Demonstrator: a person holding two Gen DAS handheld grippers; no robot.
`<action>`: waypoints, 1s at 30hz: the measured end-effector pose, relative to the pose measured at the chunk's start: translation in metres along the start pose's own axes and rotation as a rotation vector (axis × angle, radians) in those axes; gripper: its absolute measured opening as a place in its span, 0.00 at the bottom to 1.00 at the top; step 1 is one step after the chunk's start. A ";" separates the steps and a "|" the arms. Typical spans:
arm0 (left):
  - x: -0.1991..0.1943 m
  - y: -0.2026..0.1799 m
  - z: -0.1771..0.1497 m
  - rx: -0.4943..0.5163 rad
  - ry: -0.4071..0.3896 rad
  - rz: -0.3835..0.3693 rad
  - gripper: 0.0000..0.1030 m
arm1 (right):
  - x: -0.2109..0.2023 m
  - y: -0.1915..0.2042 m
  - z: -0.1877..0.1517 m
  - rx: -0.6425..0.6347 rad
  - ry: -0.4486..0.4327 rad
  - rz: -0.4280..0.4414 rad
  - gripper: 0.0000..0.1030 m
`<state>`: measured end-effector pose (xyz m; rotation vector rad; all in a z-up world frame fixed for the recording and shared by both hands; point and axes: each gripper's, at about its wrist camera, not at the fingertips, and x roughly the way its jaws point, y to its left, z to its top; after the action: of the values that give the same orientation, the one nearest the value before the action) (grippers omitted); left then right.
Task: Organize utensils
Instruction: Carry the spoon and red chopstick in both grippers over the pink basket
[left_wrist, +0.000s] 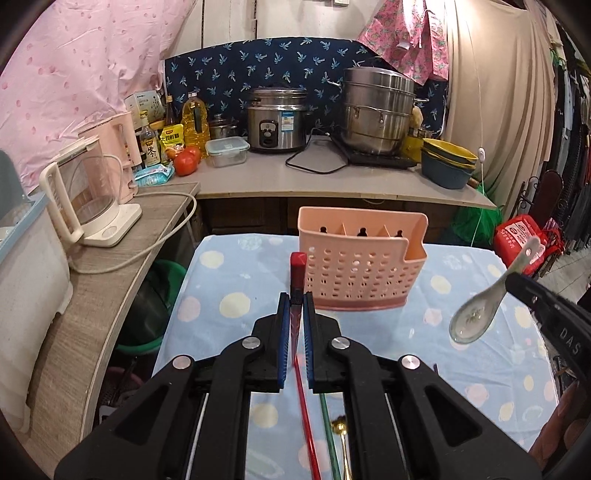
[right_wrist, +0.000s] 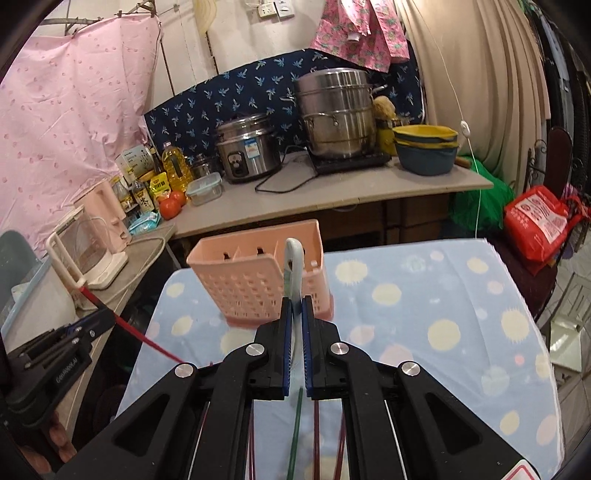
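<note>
My left gripper (left_wrist: 295, 300) is shut on a red chopstick (left_wrist: 296, 269), whose square end points up just left of the pink perforated utensil basket (left_wrist: 362, 273). The basket stands at the far end of the blue dotted tablecloth (left_wrist: 229, 280) and has three compartments. My right gripper (right_wrist: 295, 303) is shut on the handle of a pale ceramic spoon (right_wrist: 293, 258), held in front of the basket (right_wrist: 251, 284). From the left wrist view the spoon (left_wrist: 476, 314) hangs bowl-down to the basket's right. A green chopstick (left_wrist: 328, 428), dark red chopsticks (right_wrist: 317, 439) and a gold spoon (left_wrist: 340, 424) lie on the cloth below.
Behind the table a counter (left_wrist: 258, 181) carries a rice cooker (left_wrist: 277, 118), a steel steamer pot (left_wrist: 376, 110), stacked bowls (left_wrist: 447, 162), bottles and tomatoes. A glass kettle (left_wrist: 85, 199) sits on the side shelf at left. A red bag (right_wrist: 535, 221) lies at right.
</note>
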<state>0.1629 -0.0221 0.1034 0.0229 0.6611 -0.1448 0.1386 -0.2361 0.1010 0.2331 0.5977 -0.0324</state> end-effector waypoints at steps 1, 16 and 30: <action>0.003 0.001 0.004 -0.002 -0.002 0.000 0.07 | 0.004 0.002 0.005 -0.004 -0.005 -0.001 0.05; 0.065 0.013 0.057 -0.039 -0.006 0.028 0.07 | 0.083 0.014 0.071 0.003 -0.026 0.033 0.05; 0.107 0.010 0.090 -0.086 -0.016 -0.004 0.07 | 0.140 -0.002 0.080 0.021 0.005 -0.015 0.05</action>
<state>0.3028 -0.0320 0.1083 -0.0623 0.6507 -0.1206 0.2991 -0.2513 0.0862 0.2489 0.6042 -0.0521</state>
